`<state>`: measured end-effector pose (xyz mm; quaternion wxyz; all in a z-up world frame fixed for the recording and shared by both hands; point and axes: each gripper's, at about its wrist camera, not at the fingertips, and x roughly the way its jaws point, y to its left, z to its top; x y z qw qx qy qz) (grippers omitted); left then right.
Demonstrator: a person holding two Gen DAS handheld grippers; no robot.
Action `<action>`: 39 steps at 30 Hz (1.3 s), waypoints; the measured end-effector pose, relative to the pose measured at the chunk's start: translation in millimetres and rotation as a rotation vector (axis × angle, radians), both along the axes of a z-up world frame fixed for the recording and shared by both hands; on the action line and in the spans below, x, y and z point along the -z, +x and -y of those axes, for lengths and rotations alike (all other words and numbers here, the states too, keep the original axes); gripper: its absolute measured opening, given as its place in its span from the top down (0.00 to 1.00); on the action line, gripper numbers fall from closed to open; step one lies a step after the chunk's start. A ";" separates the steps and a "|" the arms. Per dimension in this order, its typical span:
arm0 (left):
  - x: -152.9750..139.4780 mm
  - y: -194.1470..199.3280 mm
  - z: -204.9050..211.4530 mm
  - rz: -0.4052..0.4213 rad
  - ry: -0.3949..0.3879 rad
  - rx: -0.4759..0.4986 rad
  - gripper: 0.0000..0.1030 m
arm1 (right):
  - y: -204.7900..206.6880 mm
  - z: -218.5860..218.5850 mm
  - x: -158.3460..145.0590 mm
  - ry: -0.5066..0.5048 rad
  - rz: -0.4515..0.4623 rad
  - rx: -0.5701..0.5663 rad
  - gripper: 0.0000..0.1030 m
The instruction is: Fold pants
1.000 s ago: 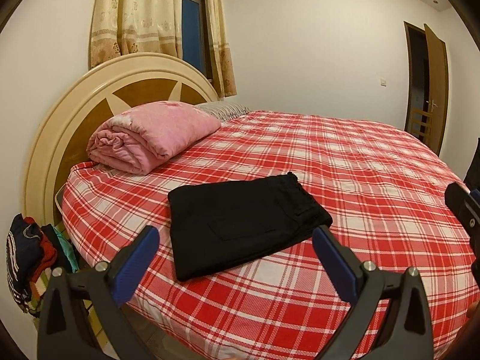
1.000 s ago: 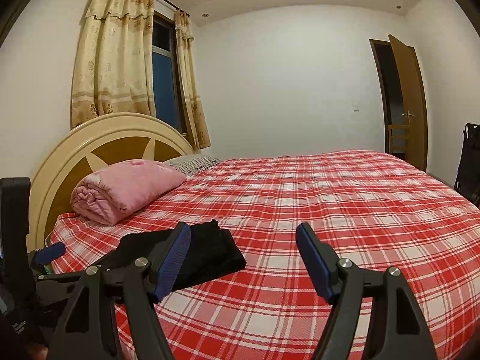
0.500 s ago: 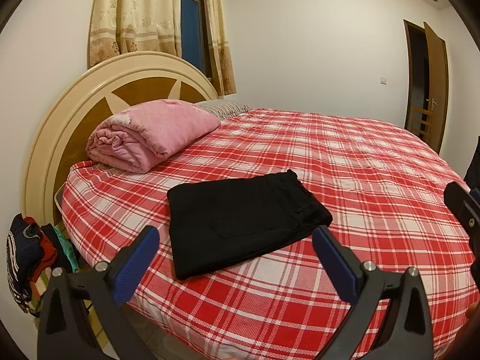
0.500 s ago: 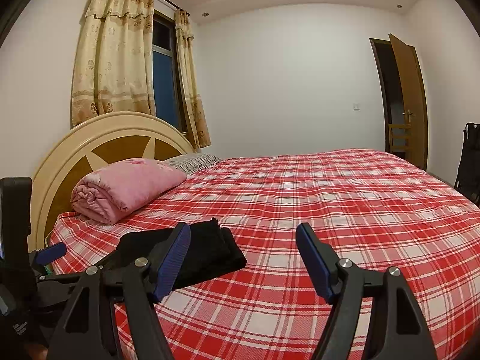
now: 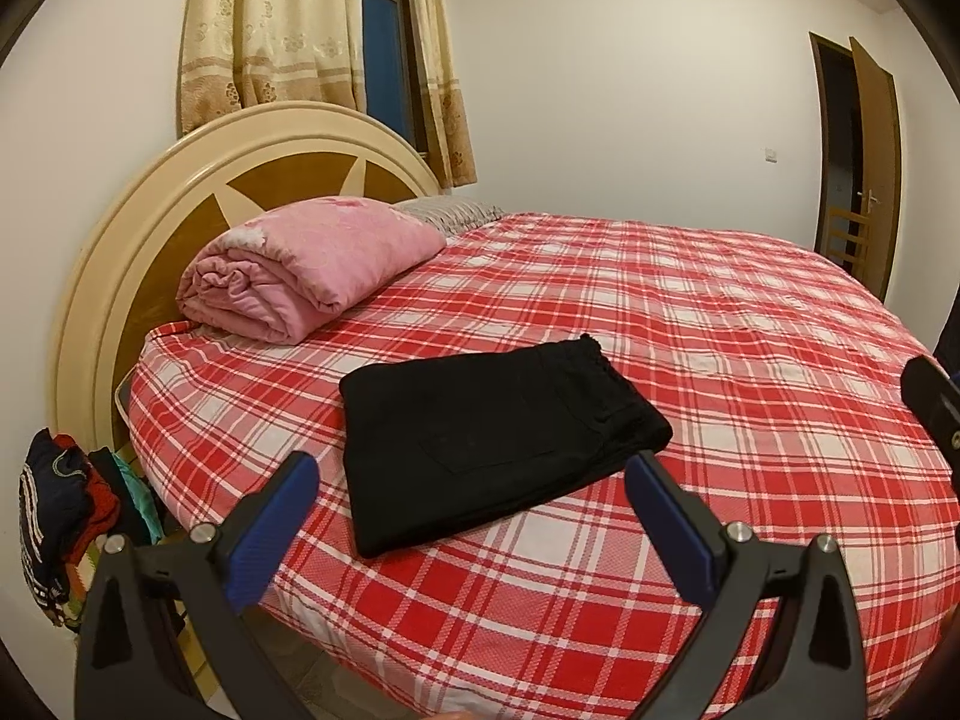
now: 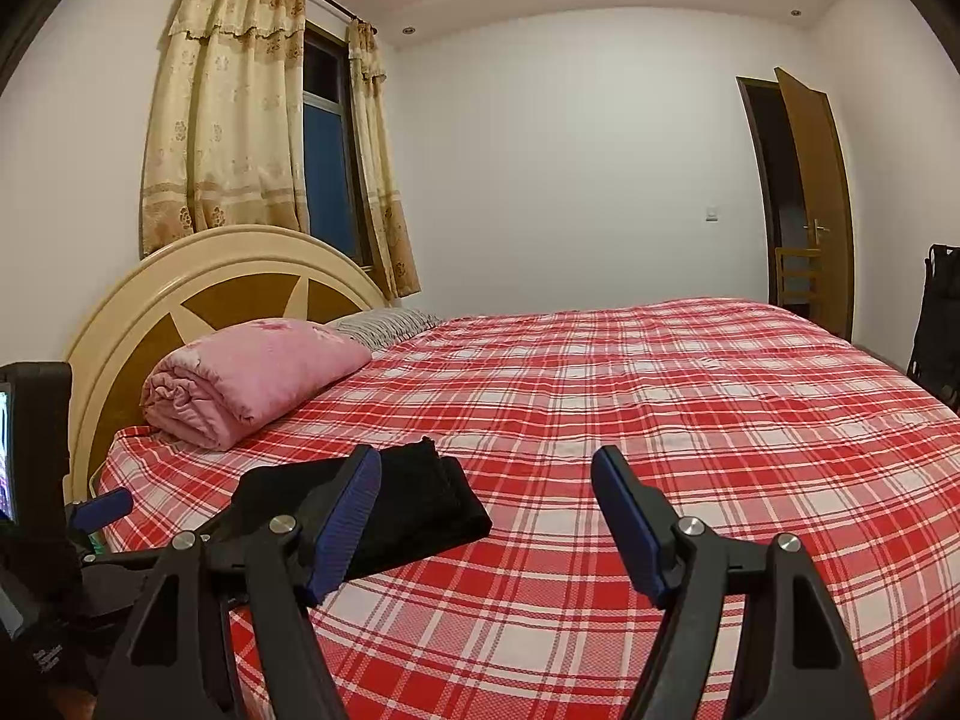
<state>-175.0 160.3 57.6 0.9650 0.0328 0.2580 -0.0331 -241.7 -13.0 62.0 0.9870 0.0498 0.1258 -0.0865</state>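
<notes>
Black pants point(image 5: 498, 438) lie folded into a flat rectangle on the red plaid bed point(image 5: 720, 360), near its front edge. My left gripper point(image 5: 474, 480) hovers just in front of them, open, nothing between its blue pads. In the right wrist view the pants point(image 6: 420, 510) show partly behind the left finger. My right gripper point(image 6: 486, 468) is open too, held over the bed to the right of the pants and apart from them. The left gripper's body point(image 6: 36, 540) shows at that view's left edge.
A rolled pink blanket point(image 5: 312, 264) and a striped pillow point(image 5: 450, 210) rest against the round headboard point(image 5: 150, 228). A pile of clothes point(image 5: 60, 510) sits on the floor left of the bed. An open door point(image 6: 804, 198) and a dark chair point(image 6: 936, 312) stand at the right.
</notes>
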 end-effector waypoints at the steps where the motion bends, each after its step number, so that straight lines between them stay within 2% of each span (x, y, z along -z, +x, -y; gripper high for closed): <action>1: 0.6 0.2 0.1 -0.002 -0.001 0.000 0.00 | 0.0 0.1 0.0 0.000 0.000 0.000 0.28; 25: 2.9 5.7 0.5 -0.040 0.001 -0.006 0.00 | 3.0 0.7 -1.0 0.001 -0.008 0.003 0.28; 33: 5.0 10.9 -2.1 -0.063 -0.024 -0.002 0.00 | 4.3 1.6 1.0 0.005 -0.015 0.003 0.28; 39: 5.6 12.8 -1.1 -0.053 -0.017 0.004 0.00 | 7.2 2.5 3.7 0.011 -0.023 0.004 0.28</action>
